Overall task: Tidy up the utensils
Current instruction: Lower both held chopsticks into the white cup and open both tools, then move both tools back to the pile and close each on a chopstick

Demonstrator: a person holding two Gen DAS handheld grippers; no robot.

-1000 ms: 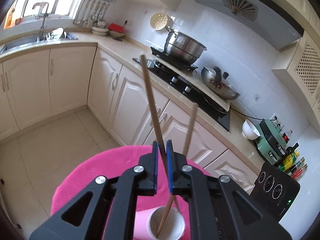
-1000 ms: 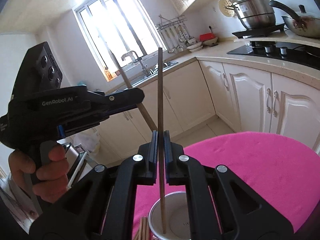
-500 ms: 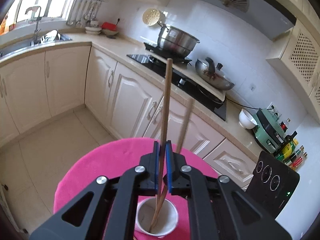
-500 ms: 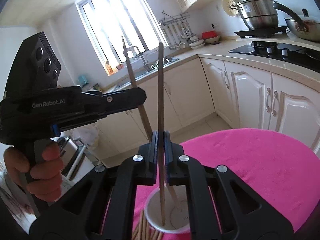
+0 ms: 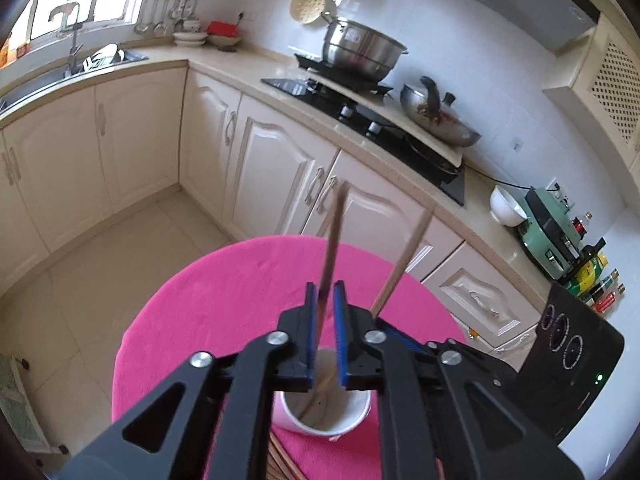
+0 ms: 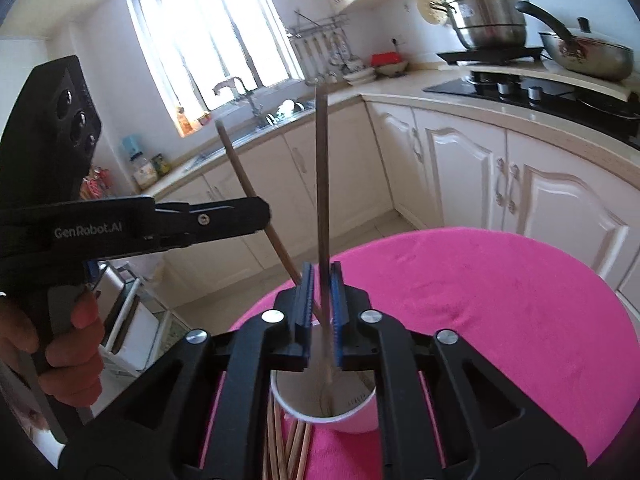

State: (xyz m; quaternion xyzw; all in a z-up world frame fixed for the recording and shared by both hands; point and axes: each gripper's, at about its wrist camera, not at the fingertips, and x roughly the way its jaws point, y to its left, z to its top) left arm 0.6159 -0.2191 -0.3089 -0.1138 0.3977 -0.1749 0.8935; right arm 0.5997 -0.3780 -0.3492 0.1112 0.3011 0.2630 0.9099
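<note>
Both the left gripper point(image 5: 324, 308) and right gripper point(image 6: 320, 292) have just been opening narrowly, each releasing its chopstick point(image 5: 332, 240) into the white cup point(image 6: 352, 420) at lower centre.

Under my claws stands a round table point(image 6: 500, 292) draped in a bright pink cloth (a fuzzy one, by the look of it). A white paper cup point(image 6: 352, 414) stands upright on the cloth near my edge. Just beside the cup, a bundle of wooden chopsticks point(image 6: 290, 450) lies flat on the cloth.
</note>
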